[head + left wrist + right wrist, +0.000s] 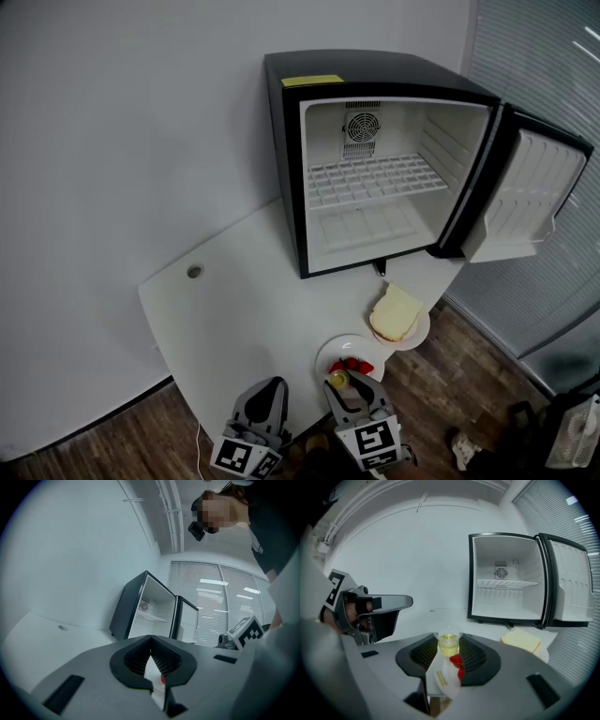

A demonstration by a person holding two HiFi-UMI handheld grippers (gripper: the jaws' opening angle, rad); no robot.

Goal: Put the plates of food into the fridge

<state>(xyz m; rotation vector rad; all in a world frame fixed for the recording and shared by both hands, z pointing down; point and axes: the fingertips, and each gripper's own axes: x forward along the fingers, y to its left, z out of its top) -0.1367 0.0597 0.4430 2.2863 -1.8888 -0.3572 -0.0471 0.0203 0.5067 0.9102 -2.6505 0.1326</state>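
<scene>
Where the white tabletop (pixel 244 319) curves toward its left edge, a small round cable hole (pixel 194 272) sits in the bare surface. At the front edge, the left gripper (pixel 274 383) hangs with its jaws drawn together at the tips. A white sliver with a red spot shows in the gap behind them, and I cannot tell what it is. Just to its right, the right gripper (pixel 354 386) has its jaws narrowed onto the near rim of a white plate (pixel 323 354), which carries red pieces of food (pixel 352 365) and a small clear cup of yellow liquid (pixel 337 379). This plate is at the front edge of the tabletop, well short of the fridge. The black mini fridge (pixel 281 169) stands at the back right of the tabletop, with a white wire shelf (pixel 375 178) across its white inside. A second plate (pixel 422 330) bearing a slice of bread (pixel 395 312) lies near the right edge, between the held plate and the fridge. The fridge door (pixel 530 192) is swung open to the right, past the tabletop's edge.
</scene>
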